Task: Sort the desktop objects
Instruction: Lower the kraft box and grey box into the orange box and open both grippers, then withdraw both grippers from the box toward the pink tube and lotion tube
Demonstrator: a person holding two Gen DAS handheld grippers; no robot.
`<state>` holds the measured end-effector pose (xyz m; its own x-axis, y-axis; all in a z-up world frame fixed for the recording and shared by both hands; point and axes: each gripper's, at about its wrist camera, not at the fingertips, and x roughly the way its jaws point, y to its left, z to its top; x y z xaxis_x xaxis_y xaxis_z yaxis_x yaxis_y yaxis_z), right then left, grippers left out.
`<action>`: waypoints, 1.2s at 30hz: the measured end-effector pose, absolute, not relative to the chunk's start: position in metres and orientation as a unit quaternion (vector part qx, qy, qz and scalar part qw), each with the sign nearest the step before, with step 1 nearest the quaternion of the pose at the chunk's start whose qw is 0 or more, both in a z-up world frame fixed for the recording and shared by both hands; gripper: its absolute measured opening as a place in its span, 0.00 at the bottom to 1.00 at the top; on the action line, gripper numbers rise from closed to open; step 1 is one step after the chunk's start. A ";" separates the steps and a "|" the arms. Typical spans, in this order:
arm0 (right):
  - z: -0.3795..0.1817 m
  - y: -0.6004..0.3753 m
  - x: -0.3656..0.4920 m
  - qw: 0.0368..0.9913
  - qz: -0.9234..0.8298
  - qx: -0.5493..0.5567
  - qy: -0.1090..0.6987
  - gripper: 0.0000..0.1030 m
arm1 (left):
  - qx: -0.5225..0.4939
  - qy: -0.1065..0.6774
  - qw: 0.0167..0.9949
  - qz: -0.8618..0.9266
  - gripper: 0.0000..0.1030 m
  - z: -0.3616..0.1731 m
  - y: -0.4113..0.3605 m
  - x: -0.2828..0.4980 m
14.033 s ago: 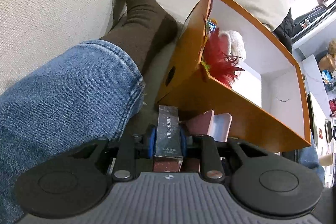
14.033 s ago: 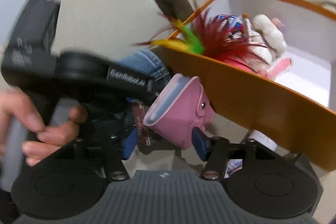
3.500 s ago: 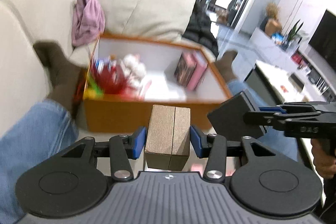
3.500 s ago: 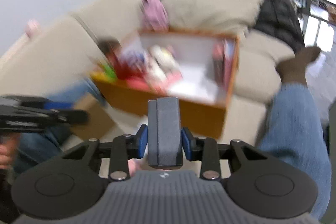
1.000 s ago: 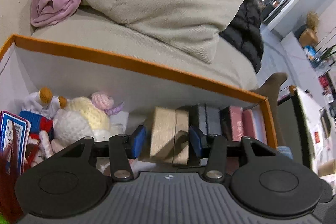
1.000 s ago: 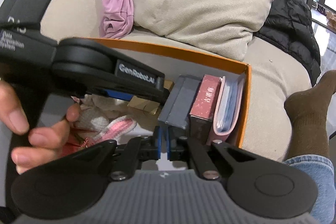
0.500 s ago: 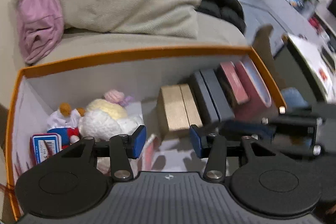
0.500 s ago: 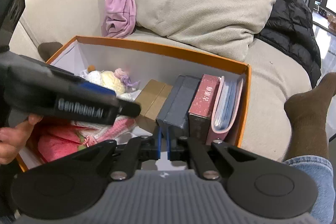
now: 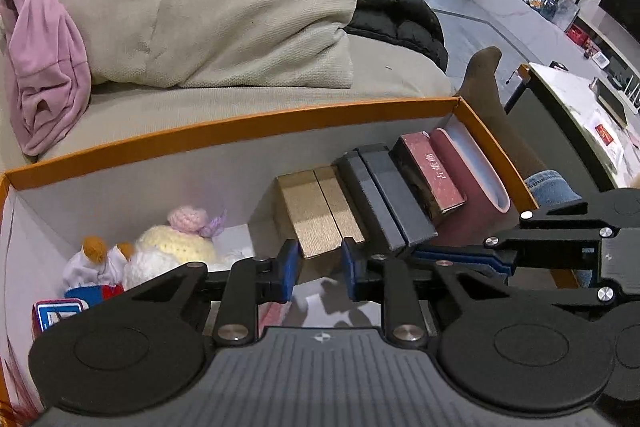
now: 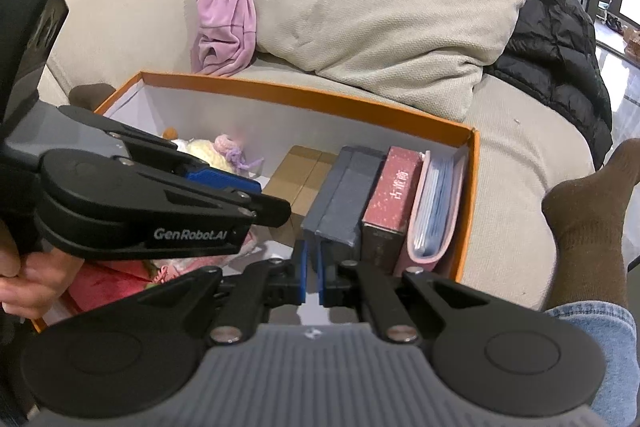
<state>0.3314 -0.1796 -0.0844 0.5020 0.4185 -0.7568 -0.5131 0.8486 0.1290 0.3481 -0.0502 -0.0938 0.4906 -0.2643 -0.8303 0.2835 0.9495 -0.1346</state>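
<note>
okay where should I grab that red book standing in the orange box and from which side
Take the red book by its upper end, coming down from above. It stands wedged between the grey box and pink album, so only its top and spine are exposed; its broad faces look blocked.

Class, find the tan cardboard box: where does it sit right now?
In both wrist views, the tan cardboard box stands inside the orange storage box, between the crocheted yellow-and-pink toy and the dark grey box.
</note>
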 end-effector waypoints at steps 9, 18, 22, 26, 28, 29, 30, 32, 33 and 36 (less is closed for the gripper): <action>-0.066 -0.188 0.305 0.871 0.287 -0.035 0.397 0.19 | -0.005 0.461 0.876 -0.142 0.26 -0.062 -0.037 0.313; -0.024 -0.213 0.200 0.899 0.318 0.005 0.301 0.37 | 0.009 0.413 0.895 -0.171 0.26 -0.012 -0.027 0.205; -0.029 -0.216 0.164 0.886 0.333 0.018 0.323 0.37 | 0.000 0.442 0.882 -0.162 0.29 -0.022 -0.021 0.169; -0.052 -0.208 0.134 0.866 0.342 -0.003 0.364 0.44 | -0.013 0.486 0.864 -0.133 0.31 -0.050 -0.011 0.146; -0.063 -0.203 0.117 0.855 0.350 -0.022 0.382 0.44 | -0.018 0.499 0.857 -0.125 0.32 -0.064 -0.007 0.133; -0.069 -0.199 0.108 0.850 0.356 -0.035 0.387 0.44 | -0.023 0.504 0.855 -0.121 0.32 -0.070 -0.004 0.127; -0.075 -0.195 0.100 0.844 0.362 -0.053 0.391 0.43 | -0.032 0.508 0.853 -0.115 0.32 -0.074 -0.001 0.120; -0.085 -0.186 0.080 0.838 0.365 -0.095 0.394 0.43 | -0.048 0.510 0.852 -0.103 0.32 -0.080 0.006 0.110; -0.091 -0.182 0.072 0.835 0.366 -0.118 0.394 0.43 | -0.056 0.510 0.853 -0.097 0.32 -0.082 0.008 0.106; -0.104 -0.174 0.063 0.832 0.347 -0.167 0.400 0.43 | -0.056 0.510 0.854 -0.083 0.32 -0.087 0.011 0.100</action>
